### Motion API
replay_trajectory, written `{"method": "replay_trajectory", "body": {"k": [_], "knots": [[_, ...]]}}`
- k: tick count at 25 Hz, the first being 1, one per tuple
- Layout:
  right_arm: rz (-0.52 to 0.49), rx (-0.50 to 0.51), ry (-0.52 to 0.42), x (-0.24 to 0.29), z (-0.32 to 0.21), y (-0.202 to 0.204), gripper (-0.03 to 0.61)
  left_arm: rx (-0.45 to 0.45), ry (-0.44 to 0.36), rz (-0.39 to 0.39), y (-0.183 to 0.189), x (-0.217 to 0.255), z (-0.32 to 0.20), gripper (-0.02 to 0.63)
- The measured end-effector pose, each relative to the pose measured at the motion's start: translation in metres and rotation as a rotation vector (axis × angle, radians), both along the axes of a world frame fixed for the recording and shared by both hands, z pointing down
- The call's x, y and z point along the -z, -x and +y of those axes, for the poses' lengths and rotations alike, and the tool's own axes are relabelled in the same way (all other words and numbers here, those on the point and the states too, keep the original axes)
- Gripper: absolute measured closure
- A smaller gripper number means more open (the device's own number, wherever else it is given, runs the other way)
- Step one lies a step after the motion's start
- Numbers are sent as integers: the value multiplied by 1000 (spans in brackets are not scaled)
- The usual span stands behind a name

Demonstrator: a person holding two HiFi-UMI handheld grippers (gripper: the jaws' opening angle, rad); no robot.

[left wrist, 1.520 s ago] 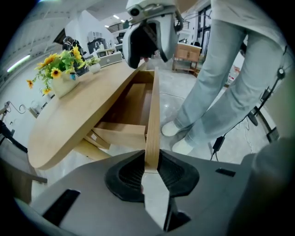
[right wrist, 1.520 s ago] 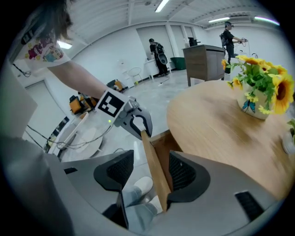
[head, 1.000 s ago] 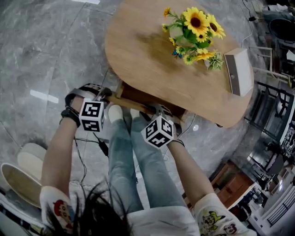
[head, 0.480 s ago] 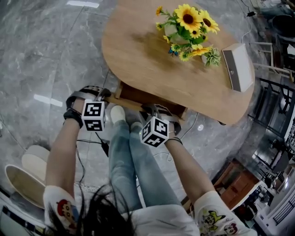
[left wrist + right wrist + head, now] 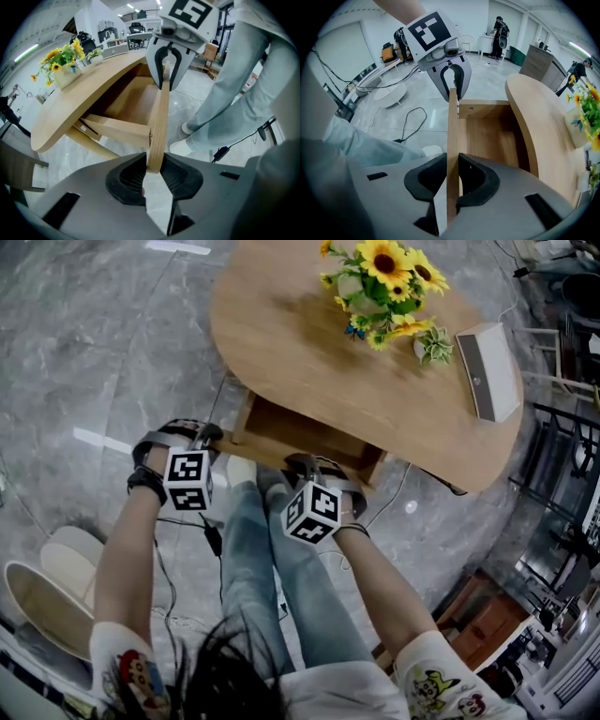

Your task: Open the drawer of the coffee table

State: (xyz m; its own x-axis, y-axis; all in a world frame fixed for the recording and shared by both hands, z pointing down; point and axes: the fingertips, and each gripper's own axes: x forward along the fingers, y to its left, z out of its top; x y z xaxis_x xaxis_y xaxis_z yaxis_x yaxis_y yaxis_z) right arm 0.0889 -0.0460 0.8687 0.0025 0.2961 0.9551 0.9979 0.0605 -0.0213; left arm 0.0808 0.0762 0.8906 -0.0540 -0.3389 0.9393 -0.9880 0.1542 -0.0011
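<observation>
A grey marbled floor (image 5: pixel 84 343) fills most of the head view. On it stands a low wooden counter (image 5: pixel 291 343) with a rounded top. A person in pale blue trousers (image 5: pixel 253 568) sits or crouches at its near edge, both forearms reaching toward it.

The drawer (image 5: pixel 487 136) sits under the counter's near edge and is partly pulled out toward the person. Its bare wooden inside shows, and the counter top overhangs its back part. The drawer's front panel (image 5: pixel 158 117) is a thin upright board that faces the person's legs.

The left gripper (image 5: pixel 153 168) points steeply down at the left end of that panel. Its jaws are closed to a narrow gap, with the dark ribbed pads pressed on both faces of the board's top edge. The right gripper (image 5: pixel 451 180) does the same at the right end, its pads also clamped on the panel from front and back. Each gripper shows in the other's view at the far end of the board, marker cube uppermost.

On the far part of the counter stand a bunch of sunflowers (image 5: pixel 384 282) in a pale pot and, just beside it, a white oblong box (image 5: pixel 489 371). A white shoe (image 5: pixel 241 469) rests on the floor below the drawer, between the two grippers. A thin black cable (image 5: pixel 410 123) loops over the floor nearby.
</observation>
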Motion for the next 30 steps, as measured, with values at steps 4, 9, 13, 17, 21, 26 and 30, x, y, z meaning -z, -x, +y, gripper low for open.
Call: {"method": "replay_trajectory", "body": {"k": [4, 9, 13, 17, 21, 26, 30], "knots": [[-11, -4, 6, 1, 3, 6, 514, 8, 11, -20, 5, 2, 3, 535], [-1, -11, -11, -2, 6, 1, 514, -77, 19, 8, 0, -1, 6, 540], [11, -28, -15, -4, 12, -15, 514, -93, 15, 23, -11, -3, 11, 540], [21, -28, -27, -7, 14, -31, 514, -111, 12, 40, -27, -5, 14, 540], [26, -22, -45, -10, 10, -42, 514, -87, 4, 46, -39, -8, 10, 540], [32, -22, -56, -15, 8, -50, 513, -74, 9, 64, -48, -13, 8, 538], [38, -14, -59, -20, 9, -57, 512, -33, 14, 72, -53, -18, 8, 534]]}}
